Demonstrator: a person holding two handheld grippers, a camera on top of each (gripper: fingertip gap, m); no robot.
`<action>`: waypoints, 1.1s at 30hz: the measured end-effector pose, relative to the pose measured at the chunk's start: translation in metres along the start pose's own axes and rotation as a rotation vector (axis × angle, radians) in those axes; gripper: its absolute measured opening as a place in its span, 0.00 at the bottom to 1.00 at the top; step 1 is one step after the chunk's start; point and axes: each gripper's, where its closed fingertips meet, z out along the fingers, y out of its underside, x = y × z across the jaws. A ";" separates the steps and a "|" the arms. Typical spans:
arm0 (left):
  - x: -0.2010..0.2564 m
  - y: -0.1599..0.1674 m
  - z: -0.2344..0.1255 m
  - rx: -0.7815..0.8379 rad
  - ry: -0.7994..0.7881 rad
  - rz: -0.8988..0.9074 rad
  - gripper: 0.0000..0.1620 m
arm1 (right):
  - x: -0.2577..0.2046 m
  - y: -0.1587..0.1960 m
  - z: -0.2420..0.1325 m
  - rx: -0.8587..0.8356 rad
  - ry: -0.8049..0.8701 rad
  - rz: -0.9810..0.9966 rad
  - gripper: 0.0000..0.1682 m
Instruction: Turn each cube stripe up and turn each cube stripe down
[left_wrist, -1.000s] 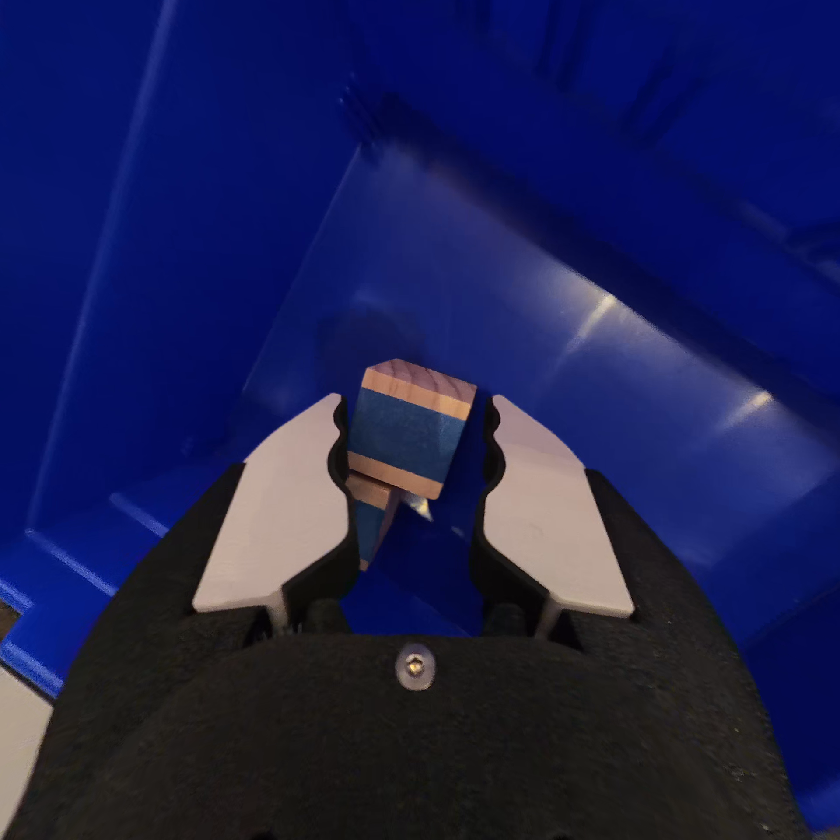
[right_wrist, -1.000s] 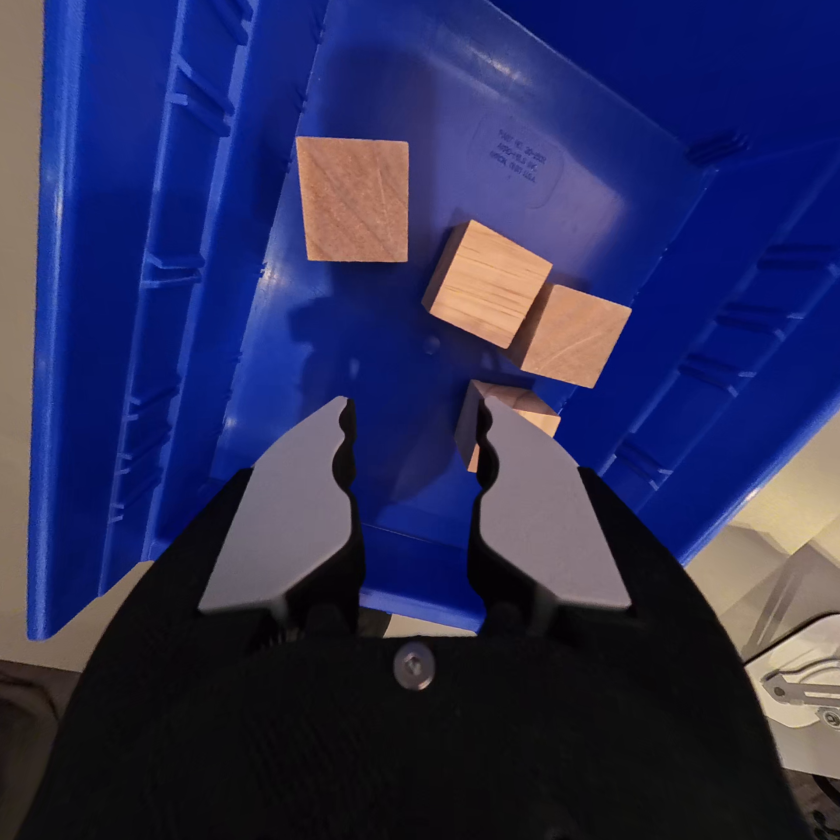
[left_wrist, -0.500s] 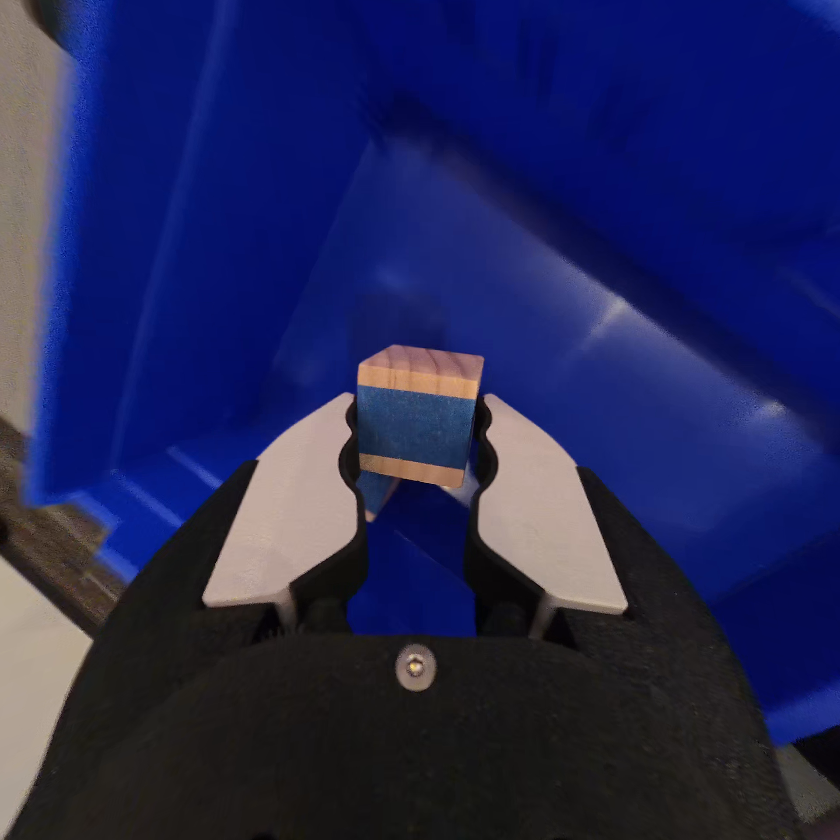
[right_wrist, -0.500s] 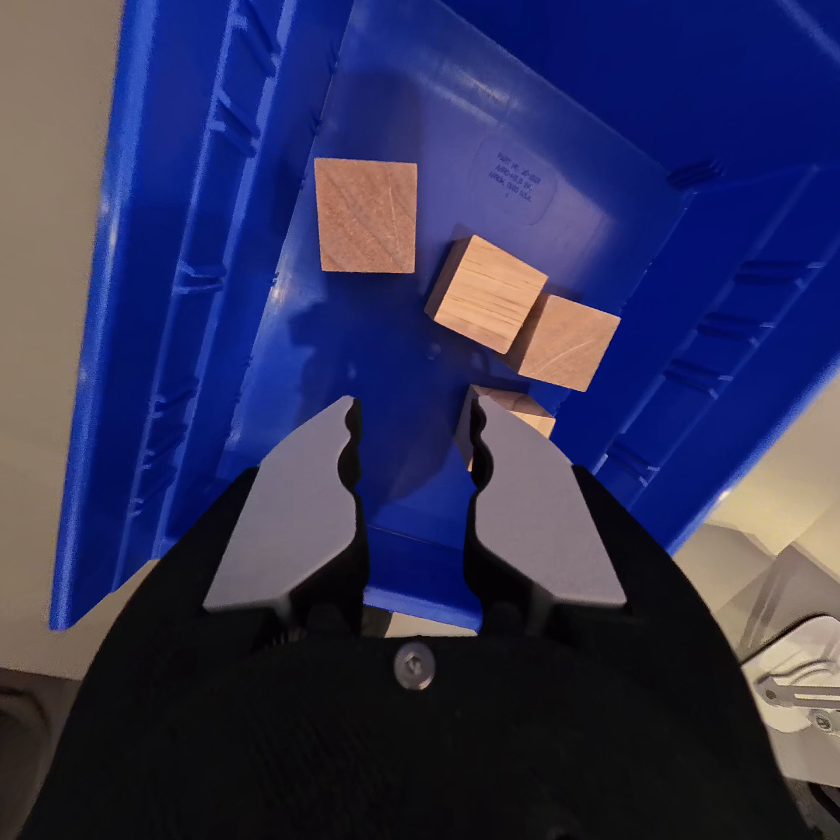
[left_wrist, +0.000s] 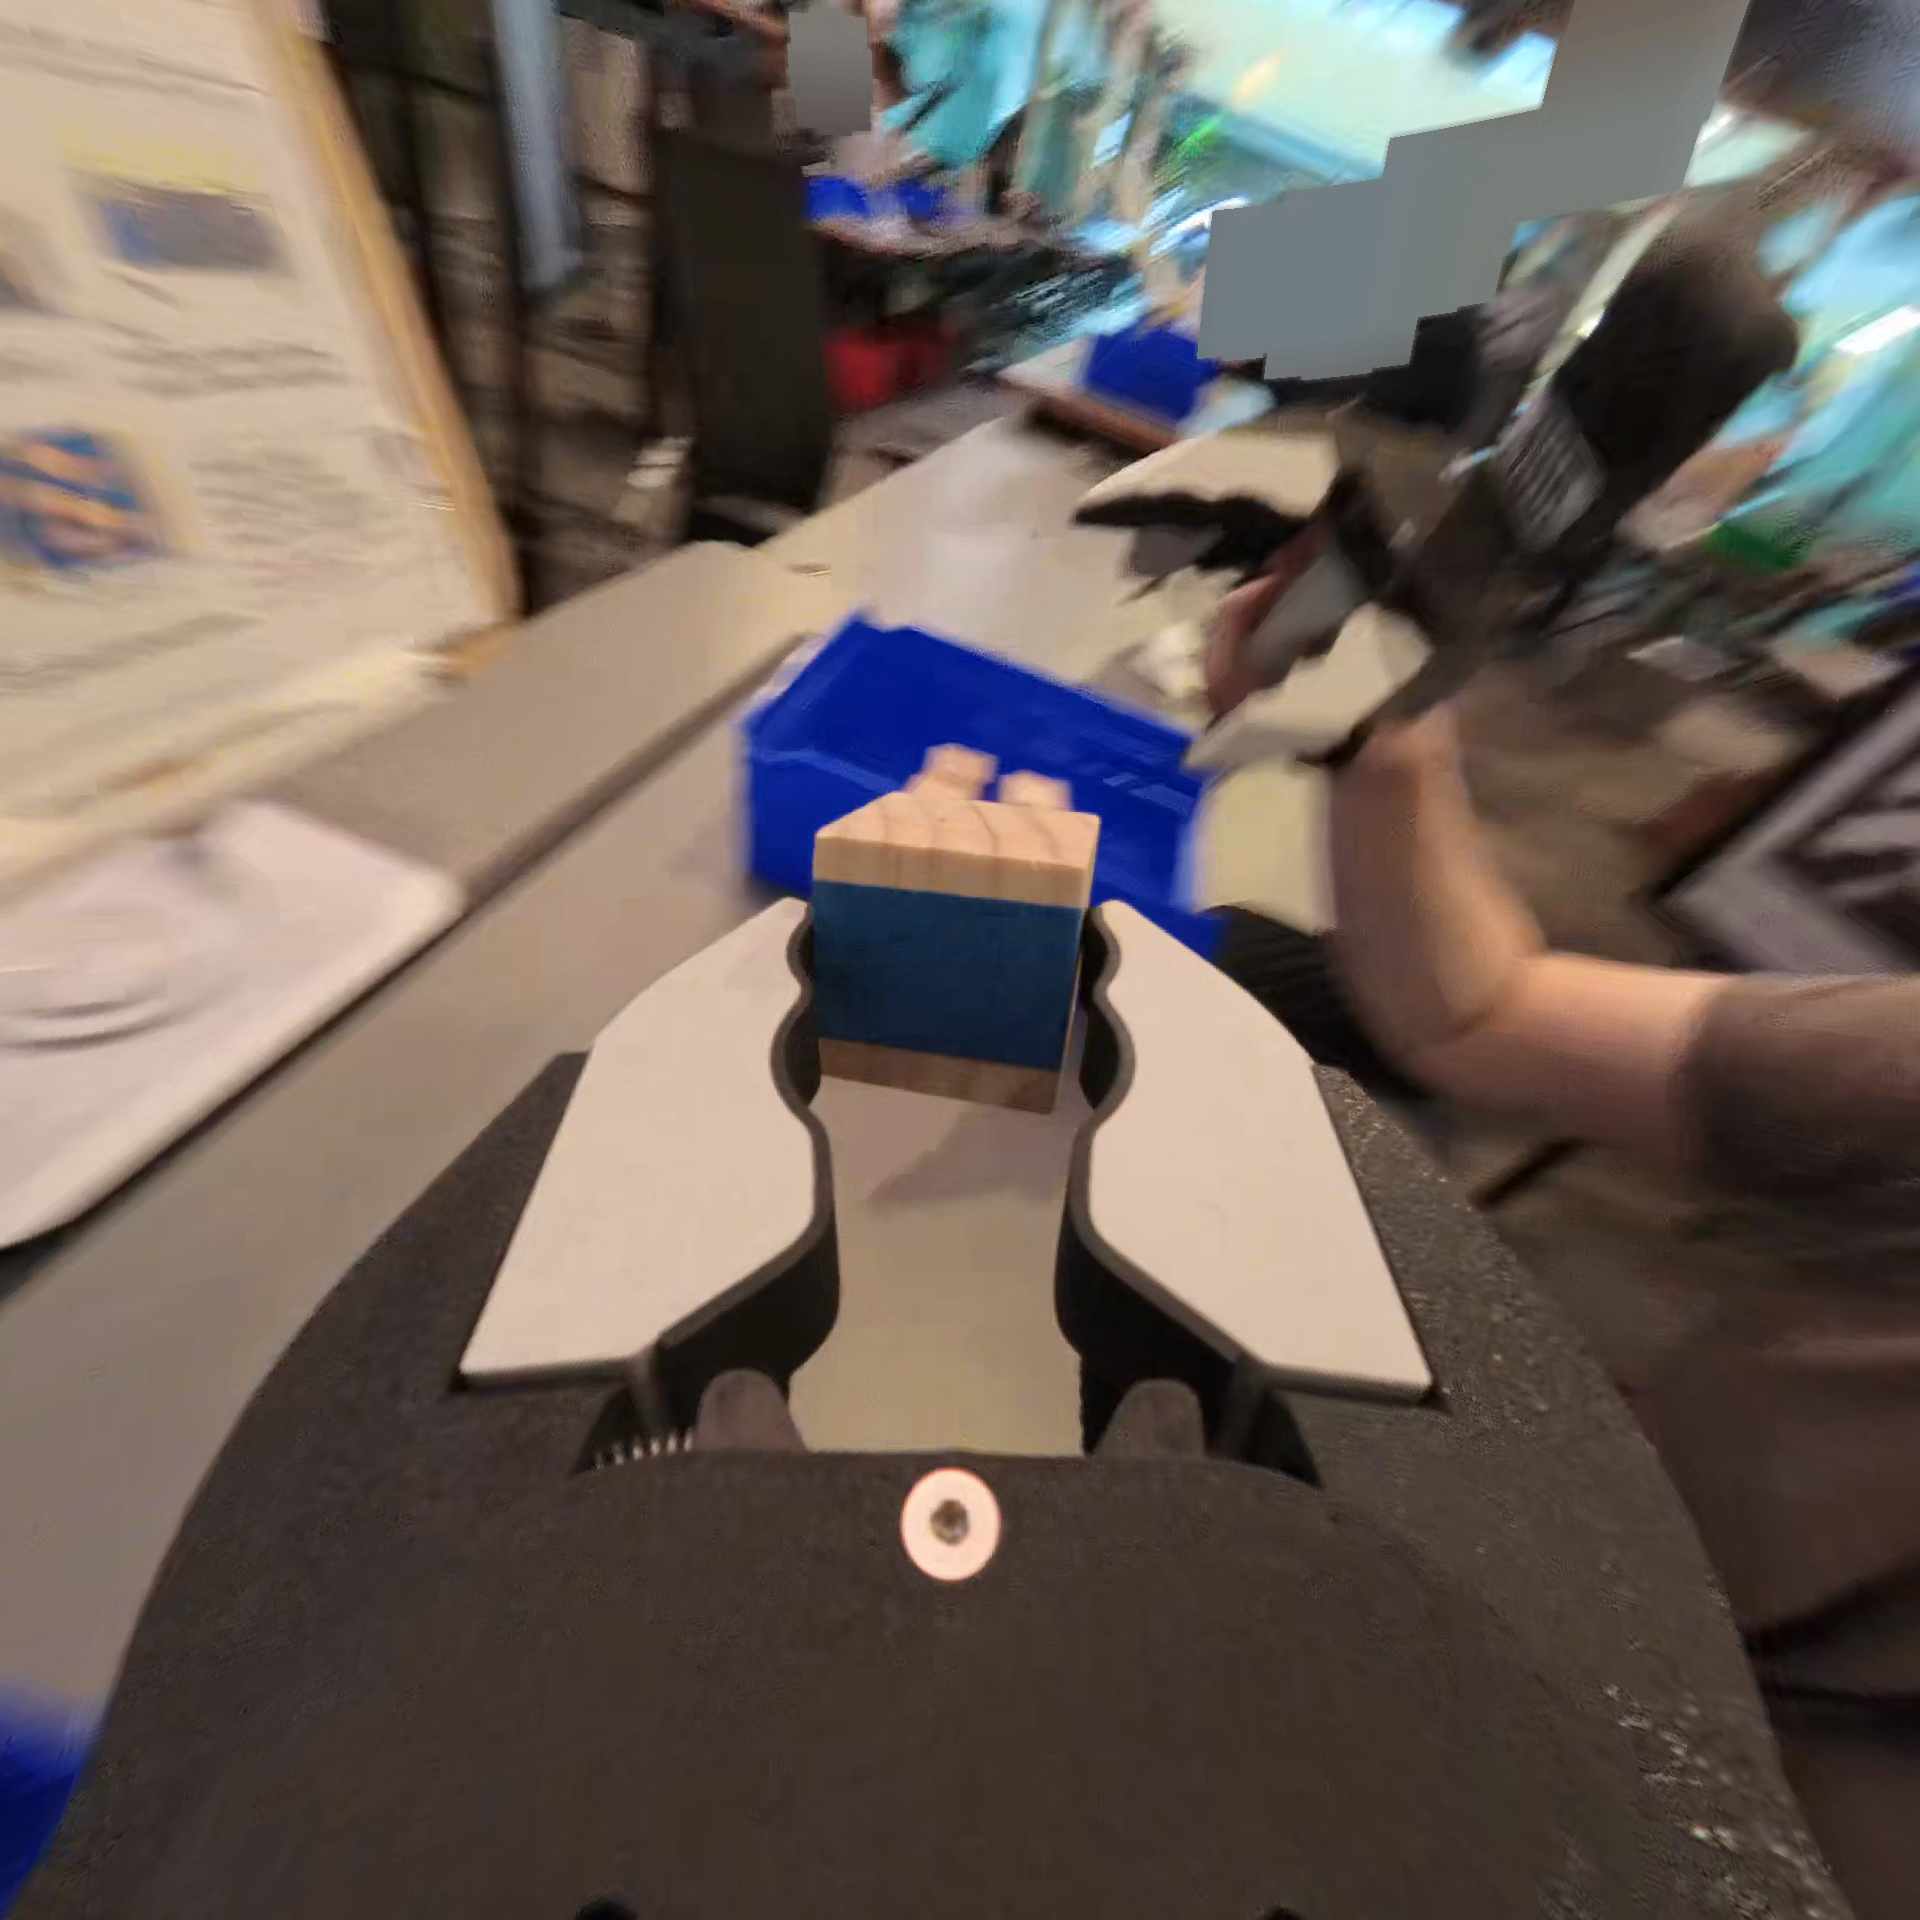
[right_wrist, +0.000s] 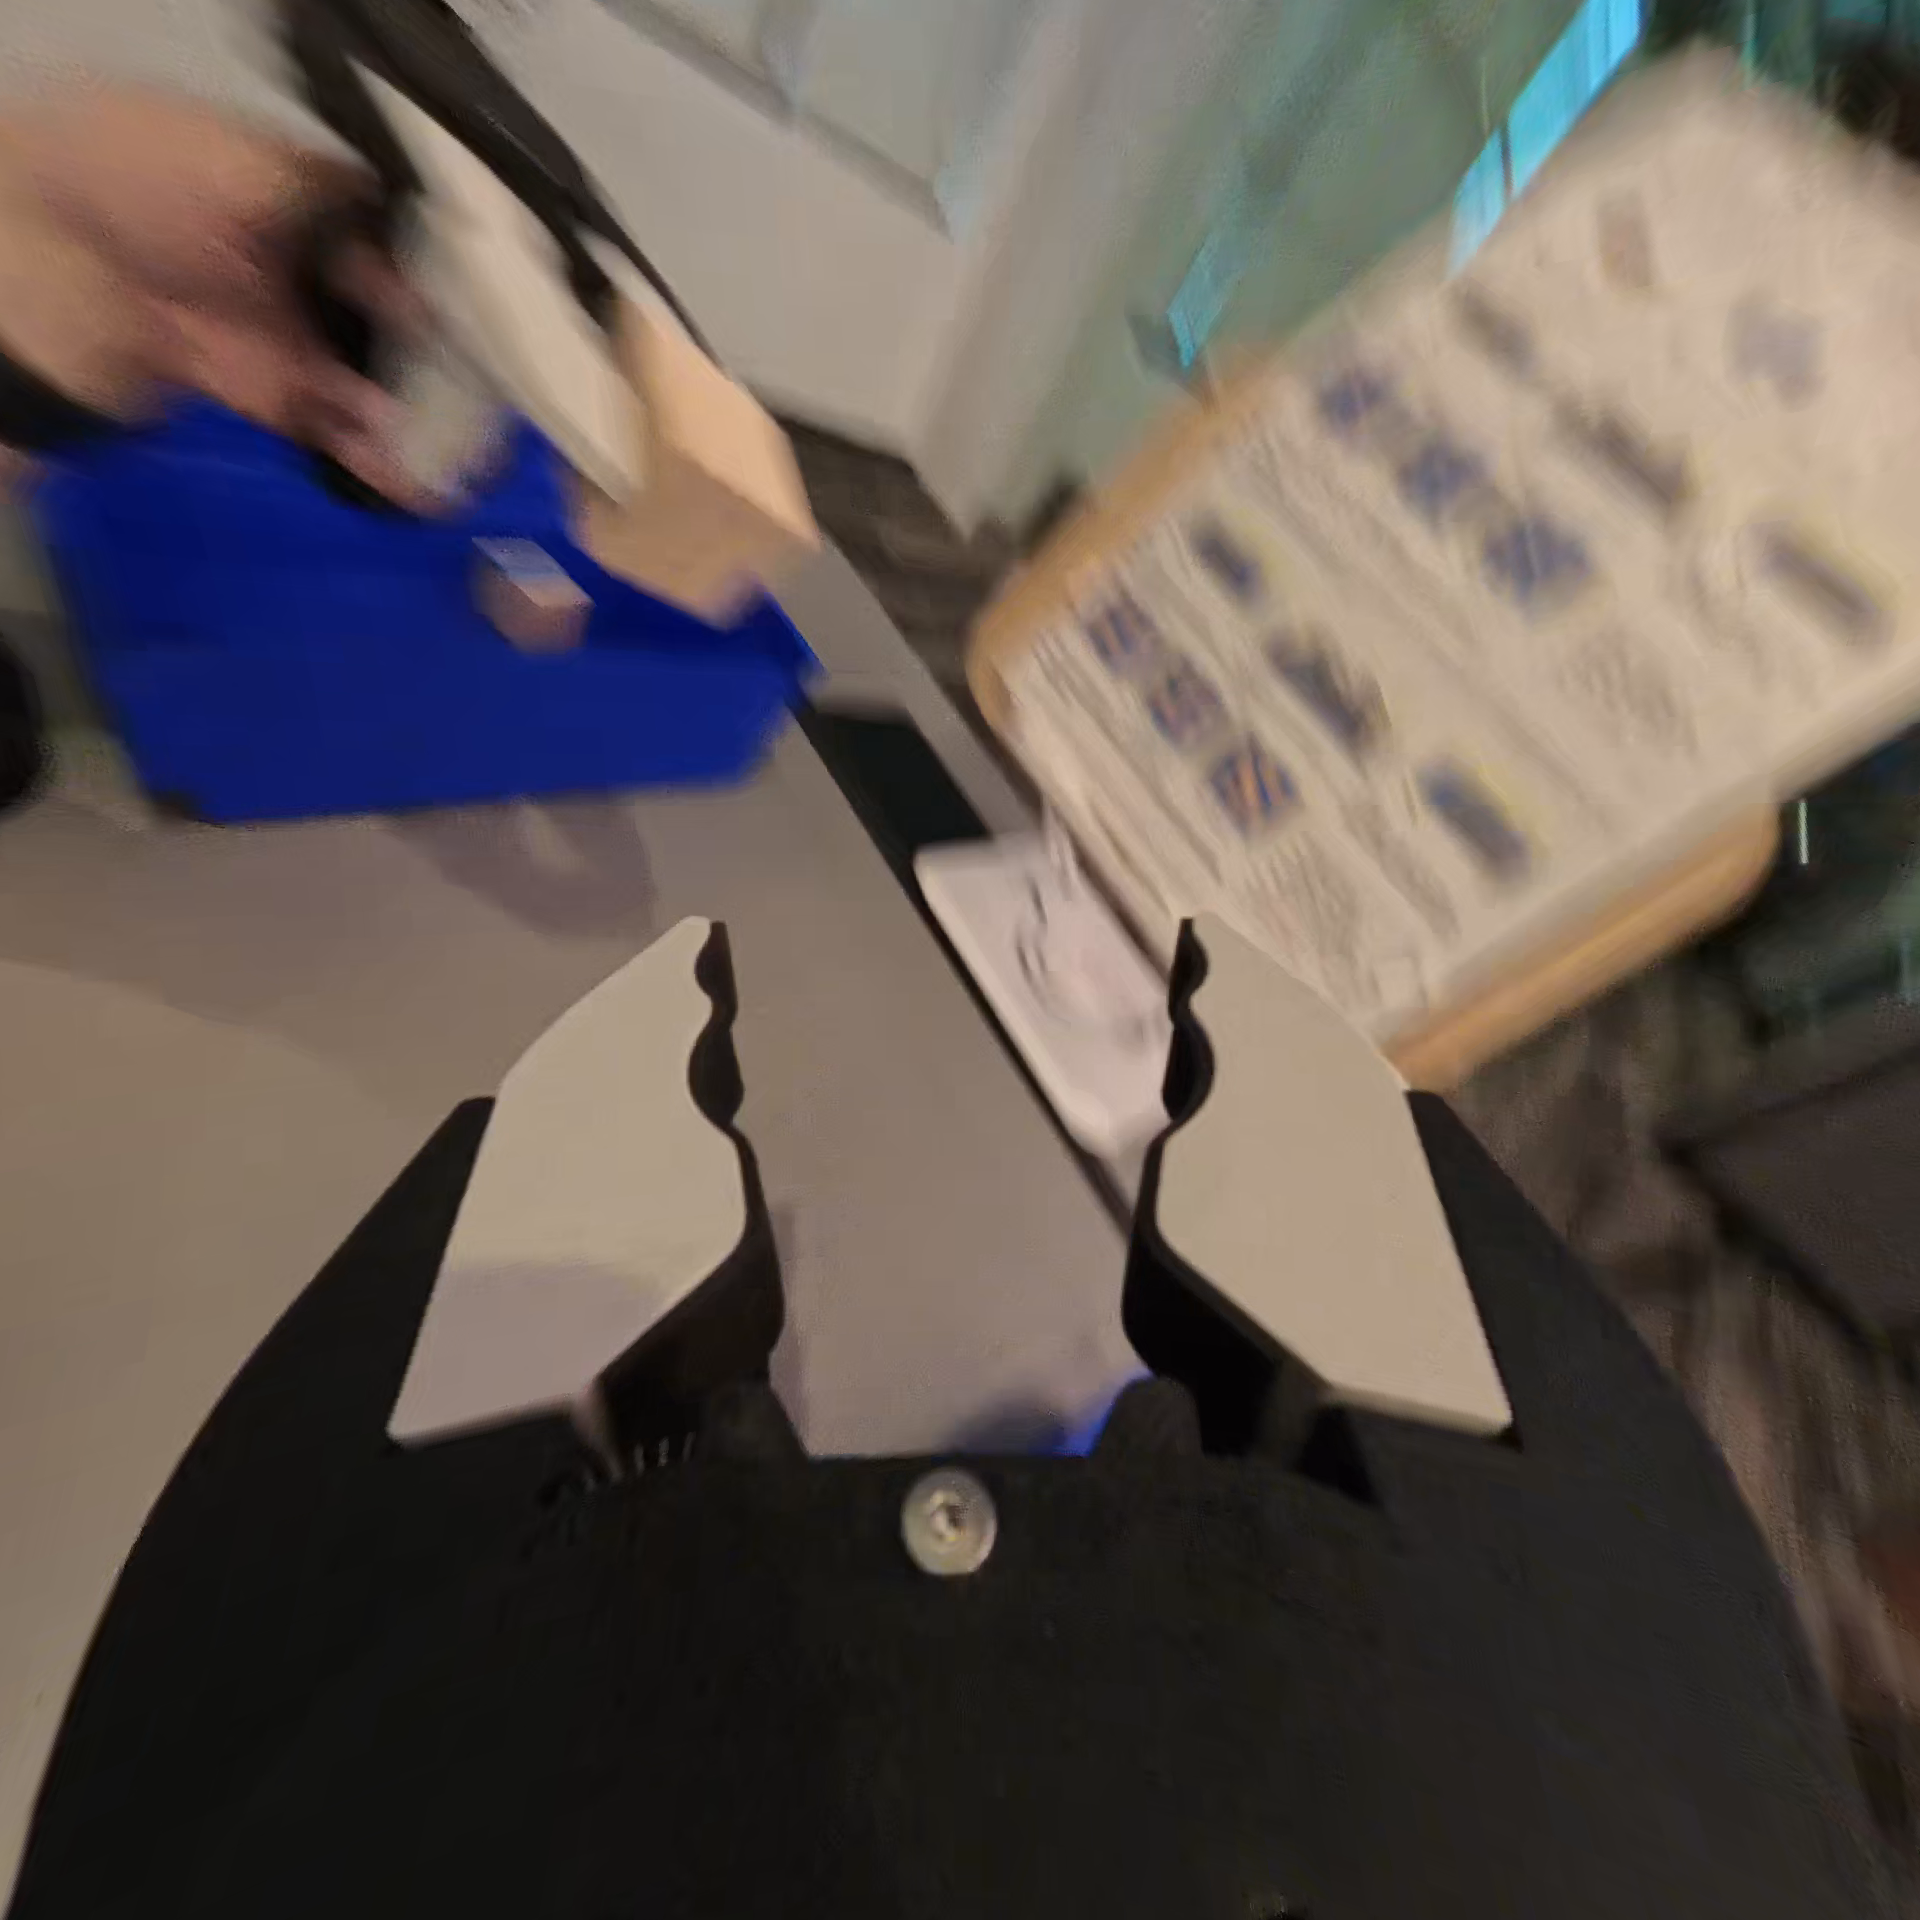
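Wooden cube (left_wrist: 951, 971) was pinched in left tongs (left_wrist: 945, 997), stripe facing cam; right tongs (right_wrist: 945, 997) spread, empty. Best roll wrist w/ firm grip, then set down toward blue bin (left_wrist: 894, 717) at 12.

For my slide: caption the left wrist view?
Left tongs grip a blue-striped wooden cube above the table, blue bin beyond.

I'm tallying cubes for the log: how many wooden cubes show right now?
3. One striped cube is clamped in the left tongs above the table; two plain cubes sit in the blue bin. The bin wall may hide others.
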 end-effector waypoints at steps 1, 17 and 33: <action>0.011 0.002 0.013 0.006 0.074 -0.071 0.29 | -0.022 -0.019 0.003 0.125 -0.050 -0.080 0.48; 0.065 0.030 0.068 -0.018 0.469 -0.381 0.28 | -0.073 -0.018 0.044 0.158 0.039 -0.350 0.28; 0.071 0.021 0.040 -0.067 0.447 -0.241 0.21 | 0.016 0.219 -0.114 -1.069 -0.104 0.693 0.28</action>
